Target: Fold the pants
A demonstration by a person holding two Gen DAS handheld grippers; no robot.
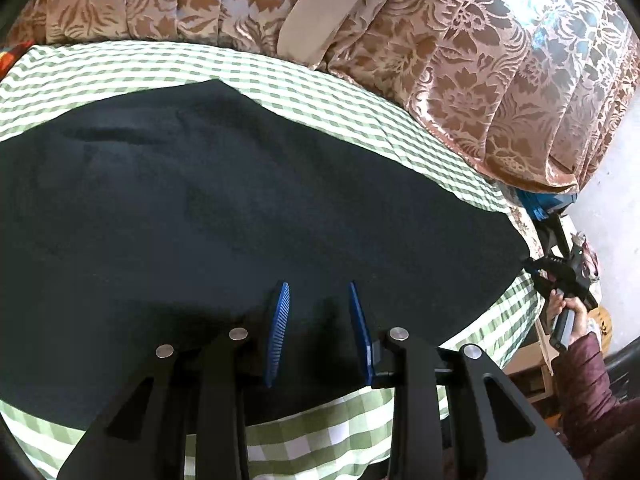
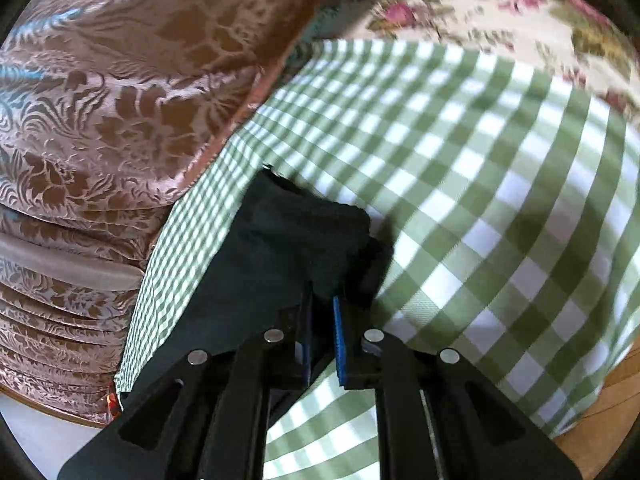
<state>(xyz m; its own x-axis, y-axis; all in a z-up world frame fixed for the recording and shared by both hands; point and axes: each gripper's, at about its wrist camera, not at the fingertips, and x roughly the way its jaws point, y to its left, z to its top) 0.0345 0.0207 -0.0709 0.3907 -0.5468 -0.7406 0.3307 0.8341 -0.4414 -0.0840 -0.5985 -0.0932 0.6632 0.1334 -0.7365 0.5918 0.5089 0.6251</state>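
The pants [image 1: 224, 208] lie flat and dark on the green checked cloth [image 1: 312, 436] that covers my surface, their long axis running side to side across my left view, one end reaching to my right tool [image 1: 532, 266] at the far right edge. That end [image 2: 296, 232] bunches up between the right tool's blue pads, which are closed tight on the fabric. My left tool [image 1: 318, 332] hangs over the near edge of the pants, its pads a little apart, and I cannot tell whether they hold any cloth. Behind the cloth hangs a brown flowered curtain [image 1: 460, 64]. A floral cushion [image 2: 520, 8] sits beyond the checked cloth in the right view.
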